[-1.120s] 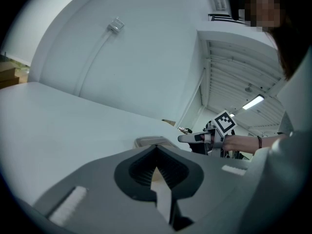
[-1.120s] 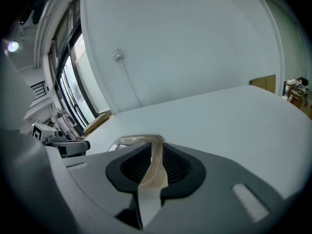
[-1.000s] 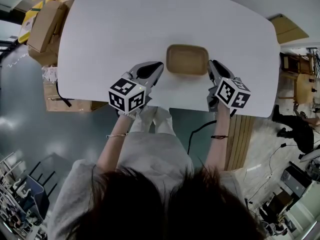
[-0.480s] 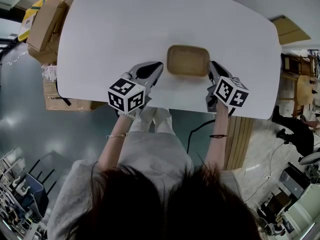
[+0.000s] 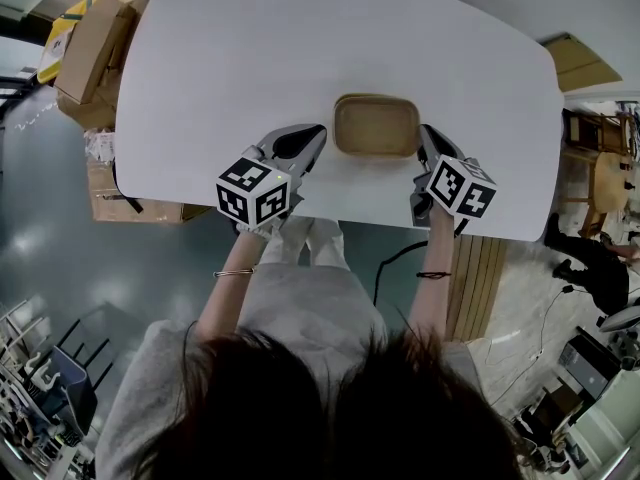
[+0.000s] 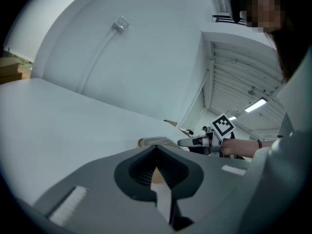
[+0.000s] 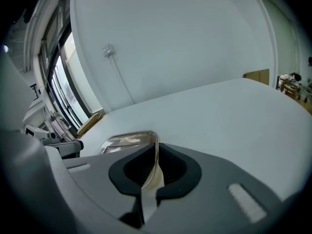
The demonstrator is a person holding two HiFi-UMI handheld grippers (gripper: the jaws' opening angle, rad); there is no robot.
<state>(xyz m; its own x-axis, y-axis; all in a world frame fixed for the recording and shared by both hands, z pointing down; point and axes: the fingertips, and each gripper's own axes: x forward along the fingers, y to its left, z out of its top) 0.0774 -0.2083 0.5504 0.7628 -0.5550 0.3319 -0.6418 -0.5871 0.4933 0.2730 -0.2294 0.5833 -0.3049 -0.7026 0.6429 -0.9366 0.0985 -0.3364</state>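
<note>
A shallow tan tray (image 5: pixel 376 125) lies on the white table (image 5: pixel 250 58) near its front edge. My right gripper (image 5: pixel 424 133) is at the tray's right end, shut on its thin rim. In the right gripper view the tray's rim (image 7: pixel 126 140) runs straight into my right gripper's (image 7: pixel 157 152) closed jaws. My left gripper (image 5: pixel 318 133) points at the tray's left end, a short gap away, jaws shut. In the left gripper view the tray (image 6: pixel 155 141) sits just beyond my left gripper (image 6: pixel 156 152), and a small tan patch shows between the jaws. The right gripper (image 6: pixel 195 140) shows past it.
Cardboard boxes (image 5: pixel 85 48) stand on the floor left of the table. Wooden boards (image 5: pixel 575 58) lie at the right. A socket with a cable (image 6: pixel 120 24) hangs on the white wall beyond the table. The person's knees are at the table's front edge.
The tray and my right gripper have shifted a little toward the table's front edge. The left gripper has barely moved.
</note>
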